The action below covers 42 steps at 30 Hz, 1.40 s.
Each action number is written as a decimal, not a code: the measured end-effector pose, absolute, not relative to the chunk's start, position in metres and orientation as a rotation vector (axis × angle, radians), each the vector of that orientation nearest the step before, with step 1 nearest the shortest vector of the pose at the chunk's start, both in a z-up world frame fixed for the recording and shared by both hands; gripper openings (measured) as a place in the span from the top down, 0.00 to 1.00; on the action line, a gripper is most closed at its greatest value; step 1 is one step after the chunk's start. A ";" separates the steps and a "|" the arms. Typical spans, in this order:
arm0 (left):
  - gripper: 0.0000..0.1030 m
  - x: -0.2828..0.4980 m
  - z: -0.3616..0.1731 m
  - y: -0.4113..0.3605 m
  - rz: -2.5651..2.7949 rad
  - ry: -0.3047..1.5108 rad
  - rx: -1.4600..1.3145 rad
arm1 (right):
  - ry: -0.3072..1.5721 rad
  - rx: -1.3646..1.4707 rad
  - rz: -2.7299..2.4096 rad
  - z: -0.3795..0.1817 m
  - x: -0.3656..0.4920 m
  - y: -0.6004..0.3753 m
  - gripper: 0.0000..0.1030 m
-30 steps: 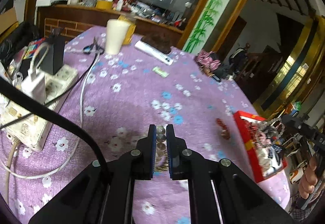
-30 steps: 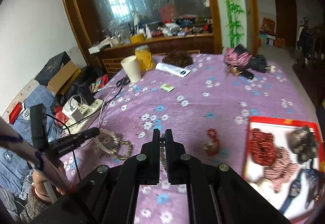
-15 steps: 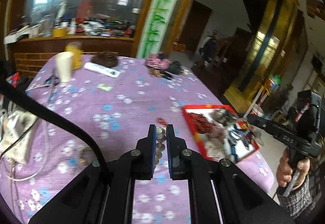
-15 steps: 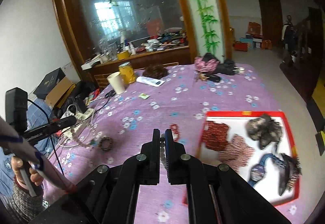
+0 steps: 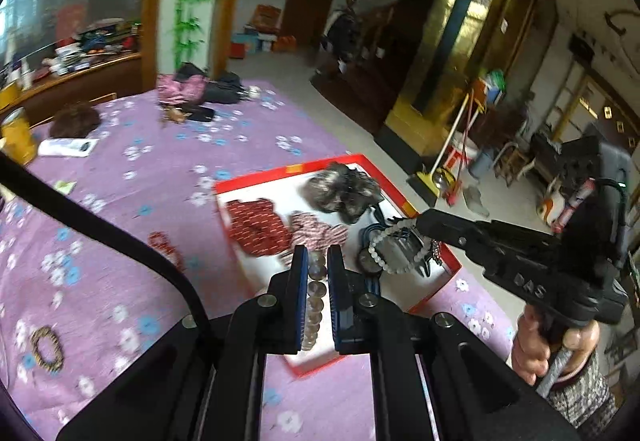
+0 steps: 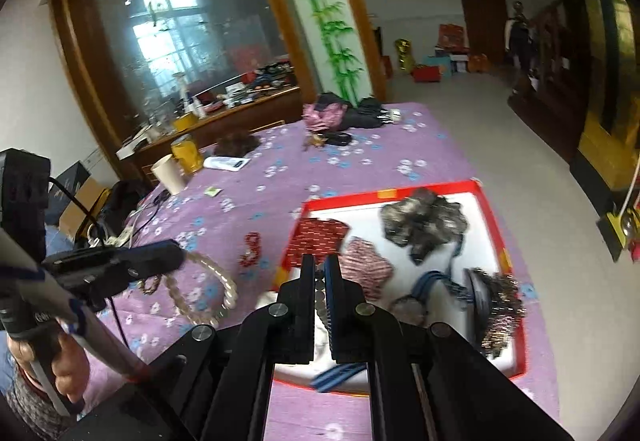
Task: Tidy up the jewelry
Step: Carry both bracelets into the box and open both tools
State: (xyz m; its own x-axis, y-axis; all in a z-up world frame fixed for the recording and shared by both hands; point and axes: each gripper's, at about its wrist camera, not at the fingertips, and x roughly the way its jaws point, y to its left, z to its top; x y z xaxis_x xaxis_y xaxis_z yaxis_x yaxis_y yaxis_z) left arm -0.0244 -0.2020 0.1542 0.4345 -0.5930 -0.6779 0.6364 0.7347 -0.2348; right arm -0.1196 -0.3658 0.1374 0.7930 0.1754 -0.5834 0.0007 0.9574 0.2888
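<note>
**Two bead strings held over the red tray**

My left gripper [image 5: 318,263] has its jaws clenched on a string of large pale beads [image 5: 316,297], which runs back between the fingers. From the right wrist view that same string [image 6: 208,291] hangs as a loop from my left jaws, above the purple flowered surface [image 6: 360,169] and just left of the red tray [image 6: 496,225].

My right gripper [image 6: 319,273] is clamped on a second bead string; in the left wrist view it shows as a white bead bracelet [image 5: 384,245] dangling from the right jaws' tip over the tray's near-right part.

In the tray lie a red patterned pouch [image 6: 320,239], a striped pouch [image 6: 366,265], a dark fluffy piece [image 6: 424,221] and a blue-strapped watch [image 6: 424,289]. A red bead bracelet [image 6: 251,249] and a brown bracelet [image 5: 47,347] lie on the surface outside the tray.
</note>
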 end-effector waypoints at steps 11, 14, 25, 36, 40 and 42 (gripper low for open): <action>0.91 0.036 0.137 -0.295 -0.703 0.828 0.216 | 0.709 0.337 0.054 0.106 -0.134 -0.409 0.96; 0.91 0.061 0.126 -0.310 -0.669 0.847 0.238 | 0.729 0.345 0.048 0.097 -0.138 -0.414 0.96; 0.91 0.127 0.077 -0.317 -0.543 0.938 0.250 | 0.793 0.332 -0.012 0.069 -0.133 -0.429 0.96; 0.91 0.128 0.066 -0.321 -0.634 0.994 0.174 | 0.807 0.257 -0.027 0.061 -0.121 -0.412 0.95; 0.80 0.120 0.073 -0.315 -0.659 0.996 0.139 | 0.790 0.258 -0.026 0.066 -0.124 -0.410 0.95; 0.76 0.115 0.079 -0.309 -0.664 0.990 0.114 | 0.779 0.260 -0.028 0.070 -0.127 -0.410 0.95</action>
